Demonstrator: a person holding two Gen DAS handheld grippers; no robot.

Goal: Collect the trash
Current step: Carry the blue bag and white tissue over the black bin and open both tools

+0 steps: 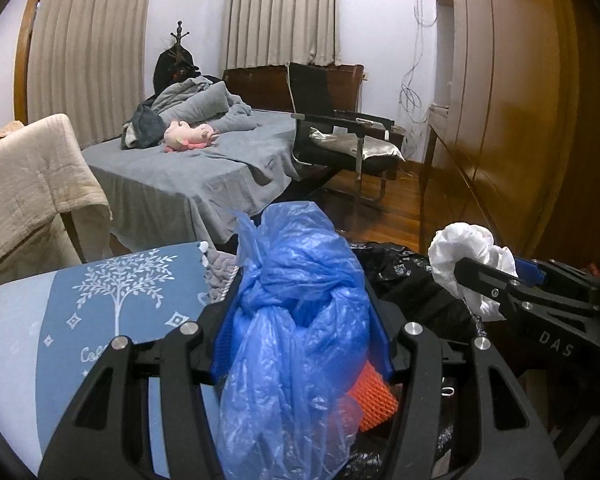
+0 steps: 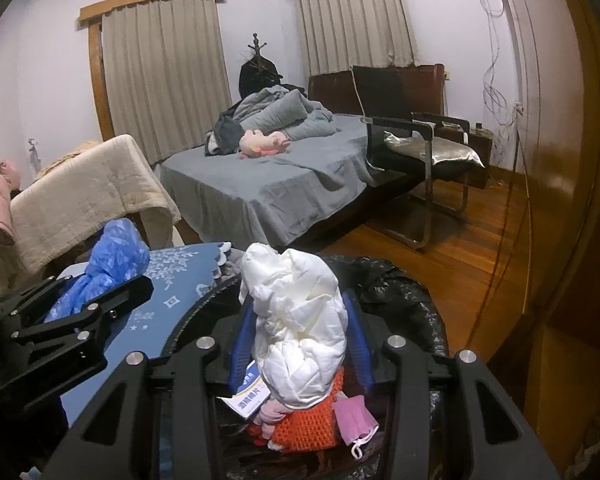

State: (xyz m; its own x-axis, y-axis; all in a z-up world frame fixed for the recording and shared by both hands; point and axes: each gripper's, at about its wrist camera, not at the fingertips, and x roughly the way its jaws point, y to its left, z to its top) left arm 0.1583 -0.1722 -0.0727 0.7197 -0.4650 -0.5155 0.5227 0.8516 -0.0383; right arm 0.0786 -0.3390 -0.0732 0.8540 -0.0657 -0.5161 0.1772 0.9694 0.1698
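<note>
My left gripper (image 1: 300, 308) is shut on a knotted blue plastic bag (image 1: 296, 300) and holds it above the black-lined trash bin (image 1: 404, 276). My right gripper (image 2: 296, 320) is shut on a crumpled white plastic bag (image 2: 300, 320) above the same bin (image 2: 404, 292). In the bin lie an orange knitted piece (image 2: 304, 424), a pink face mask (image 2: 356, 416) and a small blue-and-white packet (image 2: 246, 398). The right gripper with the white bag also shows at the right of the left wrist view (image 1: 472, 264). The left gripper with the blue bag shows at the left of the right wrist view (image 2: 100, 280).
A blue cushion with a white tree print (image 1: 112, 312) lies left of the bin. A beige-draped chair (image 2: 88, 200) stands behind it. Farther off are a grey bed (image 2: 268, 180) with a pink plush toy (image 2: 260, 144), a black armchair (image 2: 416, 148), wooden floor and a wooden wardrobe (image 1: 512, 100) on the right.
</note>
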